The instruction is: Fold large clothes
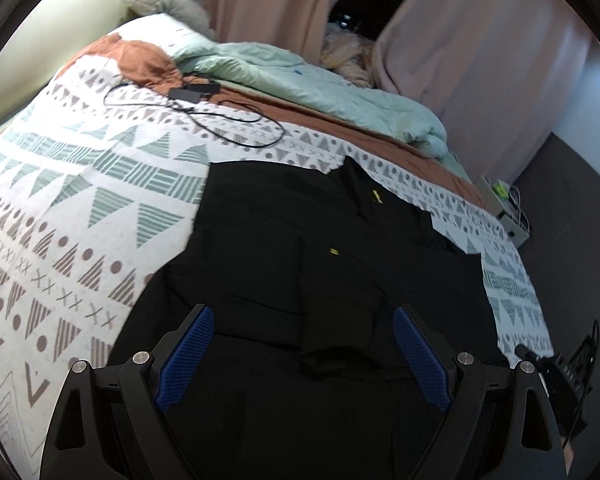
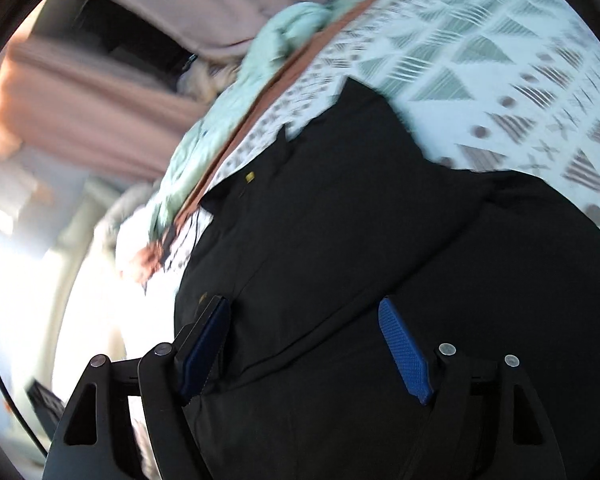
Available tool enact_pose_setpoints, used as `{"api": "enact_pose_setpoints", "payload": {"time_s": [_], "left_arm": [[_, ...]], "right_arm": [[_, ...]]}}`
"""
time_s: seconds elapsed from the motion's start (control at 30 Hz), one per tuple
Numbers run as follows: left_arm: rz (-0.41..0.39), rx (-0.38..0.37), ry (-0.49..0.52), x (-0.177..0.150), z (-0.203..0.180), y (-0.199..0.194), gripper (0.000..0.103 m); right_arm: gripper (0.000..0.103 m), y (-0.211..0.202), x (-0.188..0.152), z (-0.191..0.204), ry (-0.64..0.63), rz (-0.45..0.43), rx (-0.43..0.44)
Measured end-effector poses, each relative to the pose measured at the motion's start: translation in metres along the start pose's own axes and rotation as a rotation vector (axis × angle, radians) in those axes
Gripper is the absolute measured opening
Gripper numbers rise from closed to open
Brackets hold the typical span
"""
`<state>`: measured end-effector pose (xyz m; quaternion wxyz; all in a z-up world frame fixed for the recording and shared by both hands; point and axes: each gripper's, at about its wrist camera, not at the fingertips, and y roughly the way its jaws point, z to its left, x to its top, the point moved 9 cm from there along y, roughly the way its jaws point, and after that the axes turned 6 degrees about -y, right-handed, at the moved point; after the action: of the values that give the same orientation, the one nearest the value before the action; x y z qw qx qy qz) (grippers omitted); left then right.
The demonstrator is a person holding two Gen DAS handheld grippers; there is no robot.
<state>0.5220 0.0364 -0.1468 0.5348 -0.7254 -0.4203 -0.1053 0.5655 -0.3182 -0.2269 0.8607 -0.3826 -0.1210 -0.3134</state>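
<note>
Nearest in the left wrist view, the left gripper [image 1: 304,312] hangs over the black garment [image 1: 300,264] with its jaws spread wide and nothing between the blue pads [image 1: 188,356]; only dark cloth shows beneath them. The right gripper [image 2: 304,308] is in much the same position in its own tilted, blurred view: its jaws stand apart, gripping nothing, above the same black garment [image 2: 360,216].

The garment lies spread on the bed, on top of a white blanket [image 1: 80,200] printed with green and brown triangles, dots and crosses. It looks partly folded, with overlapping layers and a few small yellow marks on the cloth, though the dark fabric hides most of its shape.

Beyond the garment, a black cable [image 1: 204,116] loops across the blanket and runs to a small black box [image 1: 194,91] near an orange-brown cloth [image 1: 148,62]. A crumpled pale green quilt [image 1: 300,84] lies along the far side of the bed, with a pillow [image 1: 168,4] at the head. Behind the bed hang pink curtains [image 1: 480,48]. On the dark floor beside the bed stands a small pale box [image 1: 504,204] with wires.
</note>
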Motion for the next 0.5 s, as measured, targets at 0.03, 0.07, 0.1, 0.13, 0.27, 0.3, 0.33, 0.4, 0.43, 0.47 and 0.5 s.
{"api": "enact_pose_setpoints", "payload": {"time_s": [0.03, 0.07, 0.1, 0.13, 0.27, 0.3, 0.33, 0.4, 0.43, 0.47, 0.5], "left_arm": [[0.005, 0.001, 0.037, -0.005, -0.011, 0.004, 0.091], [0.010, 0.001, 0.062, -0.009, -0.017, 0.007, 0.091], [0.026, -0.006, 0.094, -0.016, -0.028, 0.012, 0.091], [0.046, -0.021, 0.114, -0.022, -0.037, 0.017, 0.091], [0.070, -0.022, 0.222, -0.044, -0.067, 0.038, 0.091], [0.073, -0.009, 0.254, -0.048, -0.072, 0.045, 0.091], [0.077, 0.001, 0.276, -0.052, -0.076, 0.051, 0.091], [0.094, 0.018, 0.306, -0.060, -0.081, 0.067, 0.091], [0.098, 0.028, 0.314, -0.062, -0.081, 0.074, 0.091], [0.102, 0.048, 0.324, -0.065, -0.079, 0.082, 0.091], [0.111, 0.080, 0.335, -0.066, -0.077, 0.090, 0.091]], "right_arm": [[0.077, 0.001, 0.002, -0.008, 0.034, 0.000, 0.009], [0.077, 0.002, 0.004, -0.014, 0.066, 0.001, 0.017], [0.077, 0.003, 0.005, -0.024, 0.111, 0.003, 0.028], [0.077, 0.004, 0.006, -0.031, 0.135, 0.004, 0.033], [0.077, 0.009, 0.007, -0.057, 0.216, 0.009, 0.036], [0.077, 0.011, 0.008, -0.061, 0.248, 0.009, 0.062], [0.077, 0.011, 0.011, -0.063, 0.264, 0.005, 0.080], [0.077, 0.009, 0.017, -0.066, 0.285, -0.014, 0.111], [0.077, 0.009, 0.020, -0.068, 0.292, -0.021, 0.118], [0.077, 0.010, 0.021, -0.070, 0.304, -0.025, 0.126], [0.077, 0.012, 0.022, -0.071, 0.317, -0.022, 0.136]]}}
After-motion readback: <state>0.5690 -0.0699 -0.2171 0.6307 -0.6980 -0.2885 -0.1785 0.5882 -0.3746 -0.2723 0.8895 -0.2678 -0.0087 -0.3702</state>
